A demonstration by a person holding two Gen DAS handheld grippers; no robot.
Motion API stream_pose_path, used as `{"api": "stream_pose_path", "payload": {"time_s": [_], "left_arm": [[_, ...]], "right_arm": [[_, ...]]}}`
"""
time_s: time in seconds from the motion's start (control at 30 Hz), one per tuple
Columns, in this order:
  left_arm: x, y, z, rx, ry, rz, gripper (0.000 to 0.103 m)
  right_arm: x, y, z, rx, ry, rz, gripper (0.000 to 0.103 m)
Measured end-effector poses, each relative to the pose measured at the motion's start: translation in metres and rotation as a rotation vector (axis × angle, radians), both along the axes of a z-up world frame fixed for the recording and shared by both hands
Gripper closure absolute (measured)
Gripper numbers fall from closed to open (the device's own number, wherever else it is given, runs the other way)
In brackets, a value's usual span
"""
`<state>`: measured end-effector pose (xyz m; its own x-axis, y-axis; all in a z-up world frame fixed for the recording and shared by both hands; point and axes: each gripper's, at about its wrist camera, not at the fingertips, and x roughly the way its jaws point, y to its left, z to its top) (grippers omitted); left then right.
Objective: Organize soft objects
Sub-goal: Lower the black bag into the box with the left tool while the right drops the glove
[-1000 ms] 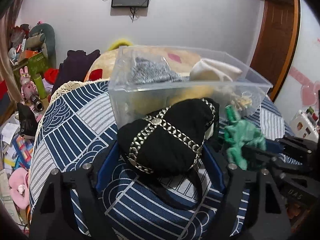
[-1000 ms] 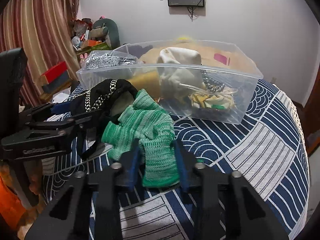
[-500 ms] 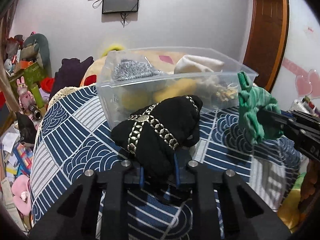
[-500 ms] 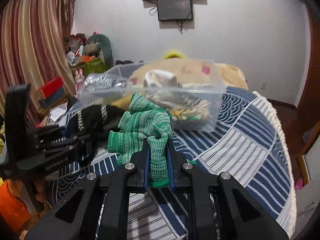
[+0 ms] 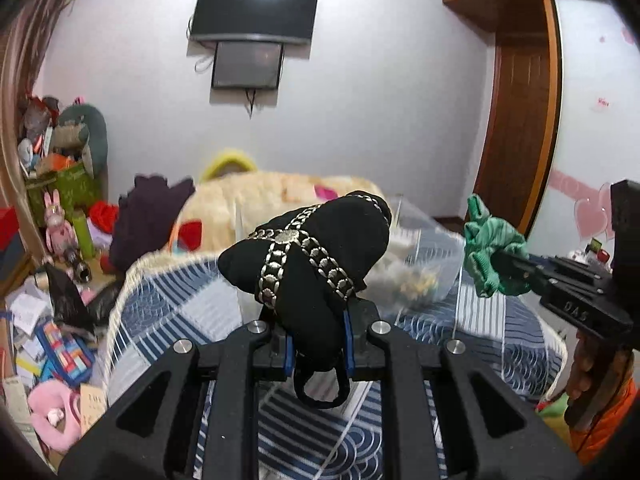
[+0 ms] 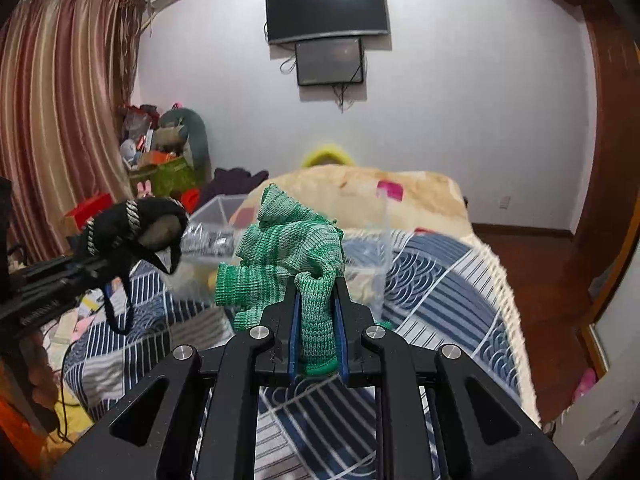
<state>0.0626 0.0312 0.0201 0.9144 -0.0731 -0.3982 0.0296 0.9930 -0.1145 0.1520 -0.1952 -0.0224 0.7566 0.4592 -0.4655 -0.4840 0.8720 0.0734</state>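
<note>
Soft things fill both my grippers. My left gripper [image 5: 318, 346] pinches a black cloth pouch [image 5: 308, 264] banded with silver chain, its pads pressed tight into the fabric; the pouch hangs in the air above the blue patterned bedspread [image 5: 172, 304], with a thin black strap loop [image 5: 320, 390] drooping beneath. My right gripper [image 6: 316, 340] pinches a green knitted glove [image 6: 280, 256] by its cuff, held clear of the bedspread too. Behind both sits a clear plastic box [image 6: 368, 256] on the bed, holding other soft items, blurred. A hand [image 5: 586, 372] grips the right tool's handle.
</note>
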Motion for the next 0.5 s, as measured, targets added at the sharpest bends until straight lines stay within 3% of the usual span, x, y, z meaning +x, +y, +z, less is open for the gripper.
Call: {"api": "stream_pose_path", "payload": {"time_s": [0.2, 0.5], "left_arm": [[0.009, -0.008, 0.024, 0.028, -0.058, 0.015, 0.085], [0.049, -0.011, 0.027, -0.004, -0.022, 0.021, 0.085]], "right_arm": [[0.012, 0.000, 0.025, 0.029, -0.059, -0.020, 0.090], [0.031, 0.015, 0.041, 0.033, -0.102, -0.025, 0.090]]}}
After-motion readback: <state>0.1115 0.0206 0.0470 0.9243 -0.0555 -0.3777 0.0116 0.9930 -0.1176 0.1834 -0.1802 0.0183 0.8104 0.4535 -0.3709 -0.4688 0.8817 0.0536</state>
